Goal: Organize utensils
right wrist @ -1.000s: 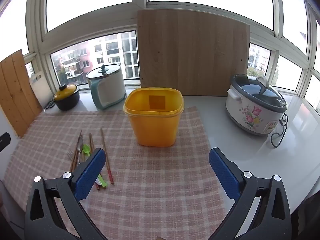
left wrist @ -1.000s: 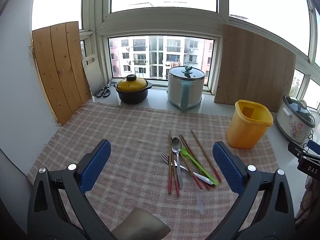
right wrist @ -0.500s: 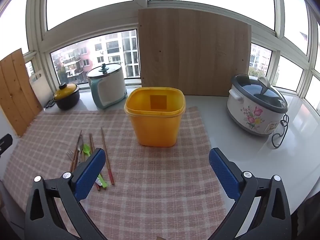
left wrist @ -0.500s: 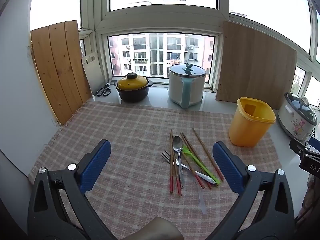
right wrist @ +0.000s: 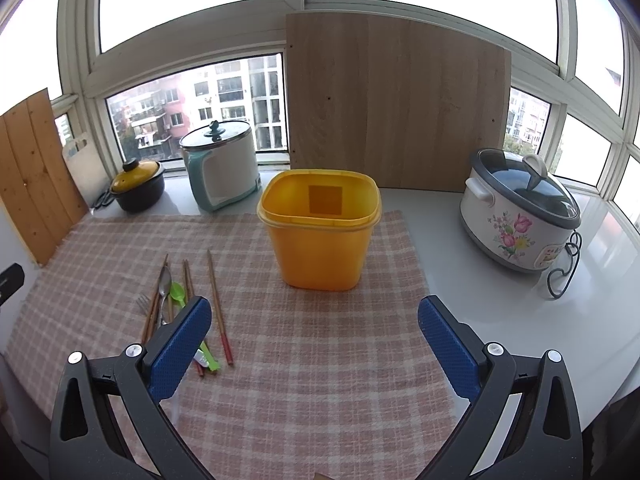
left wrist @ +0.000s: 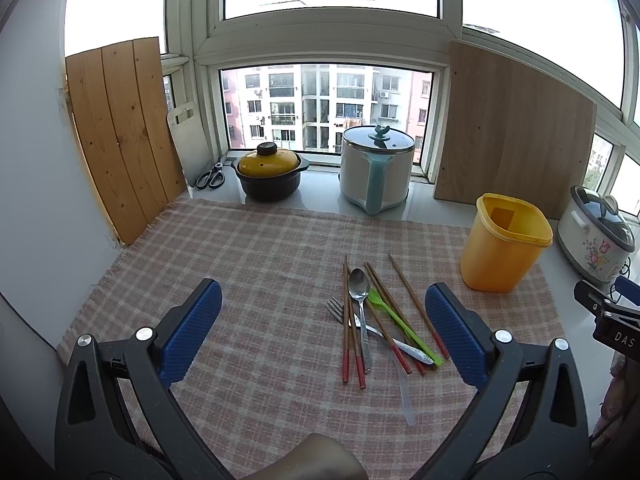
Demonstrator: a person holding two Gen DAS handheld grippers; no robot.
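A loose pile of utensils lies on the checked cloth point(left wrist: 260, 264): red-tipped wooden chopsticks point(left wrist: 345, 320), a metal spoon point(left wrist: 360, 286), a metal fork point(left wrist: 336, 310), a green plastic spoon point(left wrist: 386, 310) and a clear plastic piece point(left wrist: 406, 394). An empty yellow tub point(left wrist: 502, 244) stands upright to their right. My left gripper point(left wrist: 320, 332) hovers open above the cloth, the pile between its fingers in view. My right gripper point(right wrist: 312, 340) is open and holds nothing, facing the yellow tub point(right wrist: 320, 232). The utensil pile point(right wrist: 168, 300) sits partly behind its left finger point(right wrist: 182, 344).
Along the window sill stand a black pot with a yellow lid point(left wrist: 268, 176), scissors point(left wrist: 210, 178), a white and teal cooker point(left wrist: 376, 168) and a flowered rice cooker point(right wrist: 520, 216). Wooden boards point(right wrist: 396, 104) lean against the windows. The right gripper's body point(left wrist: 608, 316) shows at the left wrist view's right edge.
Both views have shifted slightly, as if the grippers rose or drew back a little. The utensils and the tub have not moved. Both grippers stay open.
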